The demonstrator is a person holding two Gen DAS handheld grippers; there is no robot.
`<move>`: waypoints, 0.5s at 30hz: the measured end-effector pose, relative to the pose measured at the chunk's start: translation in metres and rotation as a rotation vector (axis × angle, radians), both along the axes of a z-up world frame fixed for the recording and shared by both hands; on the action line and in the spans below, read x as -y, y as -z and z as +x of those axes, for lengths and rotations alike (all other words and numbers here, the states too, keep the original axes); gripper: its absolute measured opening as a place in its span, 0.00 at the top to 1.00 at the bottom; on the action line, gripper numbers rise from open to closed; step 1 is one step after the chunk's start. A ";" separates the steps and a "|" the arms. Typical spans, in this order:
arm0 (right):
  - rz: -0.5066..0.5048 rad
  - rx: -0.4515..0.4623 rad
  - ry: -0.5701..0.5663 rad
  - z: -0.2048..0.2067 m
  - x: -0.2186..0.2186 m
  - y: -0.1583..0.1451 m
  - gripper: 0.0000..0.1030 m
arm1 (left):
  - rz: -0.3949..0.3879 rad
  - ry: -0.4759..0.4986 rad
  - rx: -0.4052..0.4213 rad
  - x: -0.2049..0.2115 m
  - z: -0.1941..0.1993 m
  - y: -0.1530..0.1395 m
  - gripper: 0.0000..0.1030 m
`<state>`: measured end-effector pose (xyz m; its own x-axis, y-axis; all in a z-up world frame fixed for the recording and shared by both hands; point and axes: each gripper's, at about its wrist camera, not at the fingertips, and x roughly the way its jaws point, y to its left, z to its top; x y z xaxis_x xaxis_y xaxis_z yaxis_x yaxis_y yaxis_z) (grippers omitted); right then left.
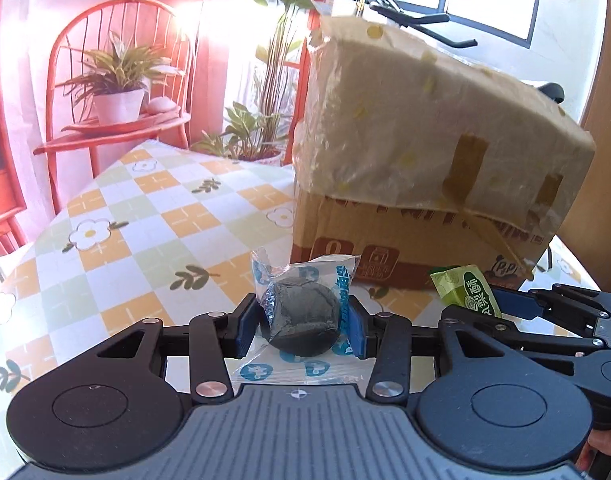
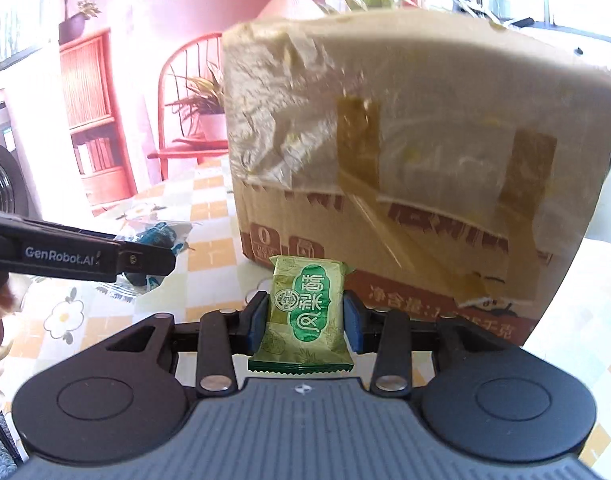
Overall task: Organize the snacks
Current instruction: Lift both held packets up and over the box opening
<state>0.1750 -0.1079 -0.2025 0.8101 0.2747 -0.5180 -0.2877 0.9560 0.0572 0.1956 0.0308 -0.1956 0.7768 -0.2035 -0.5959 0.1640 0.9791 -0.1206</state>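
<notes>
Glossy clear wrapper (image 1: 301, 312), shiny green packet (image 2: 303, 316), taped cardboard box (image 2: 405, 200), matt tablecloth (image 1: 145, 216)

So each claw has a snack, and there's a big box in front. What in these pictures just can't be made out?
- Inside of the cardboard box: both views see only its outer walls, wrapped in plastic film.
- Box top: cut off and blurred in both views.
- Printed text low on the box: partly behind tape and the green snack packet.
- Dark round snack: its wrapper lettering is crumpled and hidden by the left gripper.
</notes>
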 end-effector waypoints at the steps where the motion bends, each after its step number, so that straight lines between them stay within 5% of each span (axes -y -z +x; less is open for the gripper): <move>1: 0.004 0.022 -0.009 0.000 -0.001 -0.005 0.60 | -0.001 0.003 0.014 0.000 0.001 -0.006 0.54; 10: 0.084 0.255 -0.020 0.010 0.016 -0.089 0.60 | -0.027 0.010 0.200 0.005 0.025 -0.092 0.54; 15: 0.133 0.300 0.034 0.039 0.051 -0.132 0.60 | -0.060 0.044 0.267 0.026 0.055 -0.135 0.54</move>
